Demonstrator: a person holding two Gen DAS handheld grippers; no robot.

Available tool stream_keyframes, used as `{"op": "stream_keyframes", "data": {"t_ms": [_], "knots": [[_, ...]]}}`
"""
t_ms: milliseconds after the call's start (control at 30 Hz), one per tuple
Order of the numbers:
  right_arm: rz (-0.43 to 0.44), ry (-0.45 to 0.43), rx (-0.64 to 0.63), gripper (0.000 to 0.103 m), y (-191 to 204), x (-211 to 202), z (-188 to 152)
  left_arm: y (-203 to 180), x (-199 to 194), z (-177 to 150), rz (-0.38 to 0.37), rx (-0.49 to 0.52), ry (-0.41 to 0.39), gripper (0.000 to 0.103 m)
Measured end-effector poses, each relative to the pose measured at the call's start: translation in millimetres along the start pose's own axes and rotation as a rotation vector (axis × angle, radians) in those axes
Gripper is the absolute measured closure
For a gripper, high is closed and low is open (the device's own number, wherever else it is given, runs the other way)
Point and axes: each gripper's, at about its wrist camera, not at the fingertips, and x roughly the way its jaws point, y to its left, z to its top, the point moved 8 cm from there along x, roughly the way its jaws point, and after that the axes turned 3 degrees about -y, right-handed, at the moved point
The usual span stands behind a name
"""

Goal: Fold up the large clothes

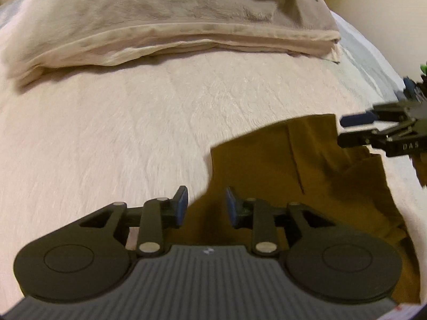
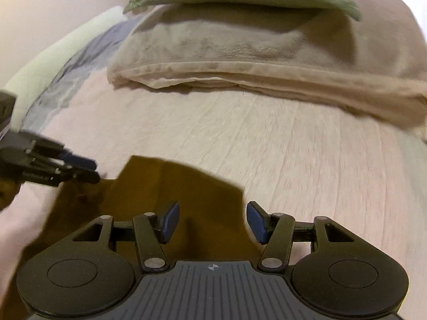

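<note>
Both open tools [image 1: 204, 206] [image 2: 212, 222] hover over brown garment [image 1: 293, 165].

One garment [image 1: 307, 176] is seen: plain mustard-brown cloth, laid flat on the pale pink bed cover [image 1: 133, 122], near the front edge of both views. A dark straight seam line is visible running down it in the left wrist view. The far edge is angular, with a stepped corner and a raised fold towards one side; some creasing is seen along the side edge. In the right wrist view the same garment [image 2: 170, 184] is shown as a broad flat panel with a lengthwise crease. Garment type cannot be determined.
</note>
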Motion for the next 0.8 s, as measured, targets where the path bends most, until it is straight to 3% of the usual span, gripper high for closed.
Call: {"op": "stream_keyframes", "data": {"t_ms": [233, 300, 333, 367, 400, 433, 633, 800], "knots": [[0.097, 0.036, -0.002, 0.050, -20, 26, 5, 7, 49, 22, -0.141, -0.006, 0.041, 0.072], [0.114, 0.029, 0.002, 0.064, -22, 28, 5, 7, 53, 25, -0.169, -0.016, 0.028, 0.072], [0.123, 0.026, 0.010, 0.082, -22, 29, 6, 7, 54, 27, -0.177, -0.015, 0.018, 0.078], [0.128, 0.023, 0.019, 0.092, -22, 30, 6, 6, 52, 28, -0.183, -0.012, 0.009, 0.086], [0.130, 0.015, 0.019, 0.094, -22, 30, 6, 4, 49, 30, -0.190, 0.001, -0.006, 0.095], [0.133, 0.008, 0.008, 0.096, -20, 26, 6, 2, 46, 31, -0.190, 0.015, -0.019, 0.097], [0.128, -0.087, -0.140, 0.097, 10, -21, 2, -15, -11, 21, -0.207, 0.132, -0.147, 0.098], [0.113, -0.050, -0.294, 0.096, 44, -43, -48, -39, -35, -22, -0.191, 0.280, -0.149, 0.098]]}}
